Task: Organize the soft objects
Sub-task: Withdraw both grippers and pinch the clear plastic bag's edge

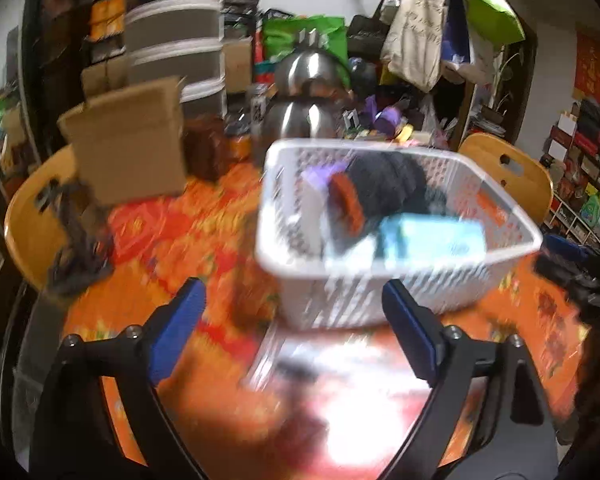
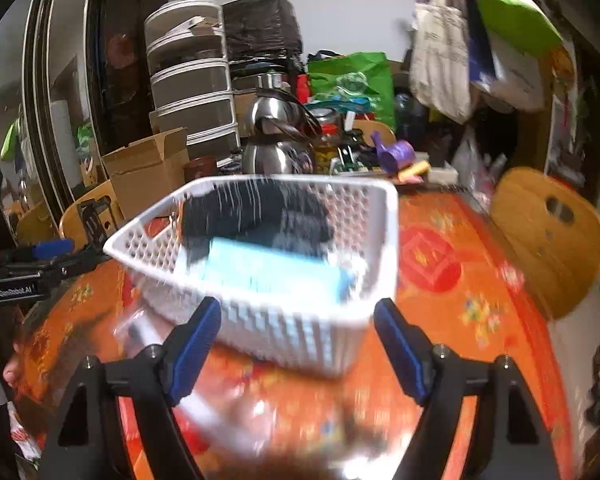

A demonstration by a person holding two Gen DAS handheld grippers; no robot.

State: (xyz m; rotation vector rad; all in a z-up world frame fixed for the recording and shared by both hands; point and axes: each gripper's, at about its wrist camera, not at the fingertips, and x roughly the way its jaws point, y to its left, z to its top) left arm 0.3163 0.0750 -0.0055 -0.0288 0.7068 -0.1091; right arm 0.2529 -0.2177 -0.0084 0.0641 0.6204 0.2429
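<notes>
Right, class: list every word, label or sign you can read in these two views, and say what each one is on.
"GenRobot.AI": on the left hand-held gripper, seen in the right wrist view.
Print on the tote bag: too blurred to read.
Red wall sign: too blurred to read.
Nothing else is legible.

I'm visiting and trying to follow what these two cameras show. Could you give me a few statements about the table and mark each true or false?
1. The white basket already holds things. True: a dark cloth and a light blue item lie inside.
2. The left gripper grips the basket. False: its jaws stand open, holding nothing.
3. The right gripper has open jaws. True.
4. The tablecloth is plain white. False: it is orange and red, patterned.
</notes>
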